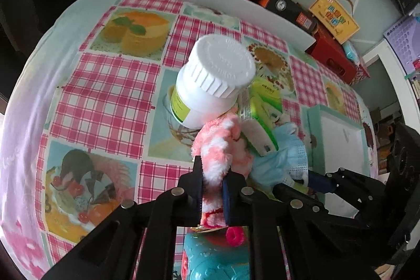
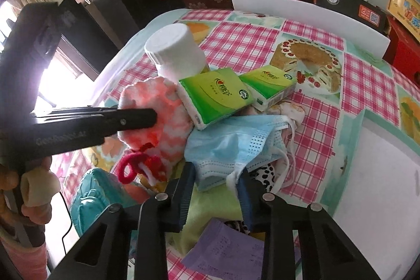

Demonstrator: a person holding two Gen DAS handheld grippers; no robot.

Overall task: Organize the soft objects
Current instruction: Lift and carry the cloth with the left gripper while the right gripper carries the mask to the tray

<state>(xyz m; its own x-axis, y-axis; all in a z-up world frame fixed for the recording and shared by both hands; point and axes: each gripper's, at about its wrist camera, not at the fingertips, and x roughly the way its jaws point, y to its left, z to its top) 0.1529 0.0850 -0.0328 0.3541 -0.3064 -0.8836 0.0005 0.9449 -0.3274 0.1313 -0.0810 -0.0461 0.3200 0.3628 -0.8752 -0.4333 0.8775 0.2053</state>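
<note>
Left wrist view — my left gripper [image 1: 214,184]: jaws narrow, clamped on the pink-and-white fuzzy sock [image 1: 219,146], which runs up between my fingers toward the white-capped bottle [image 1: 210,78].
Sock's place: near the middle of the checked tablecloth [image 1: 105,85], touching the bottle on its far side, green tissue packs [image 1: 262,106] just right of it.
Right wrist view — my right gripper [image 2: 216,186]: jaws fairly wide, set around the near edge of the blue face mask [image 2: 231,148]; I cannot tell whether they touch it.
Mask's place: centre of the heap, under the tissue packs, with the white tray [image 2: 380,175] to the right.
Step in hand: I judge it the pick — sock secured, mask not yet gripped.
Next move: close my right jaws on the mask, then lift both clear without tipping the bottle.
</note>
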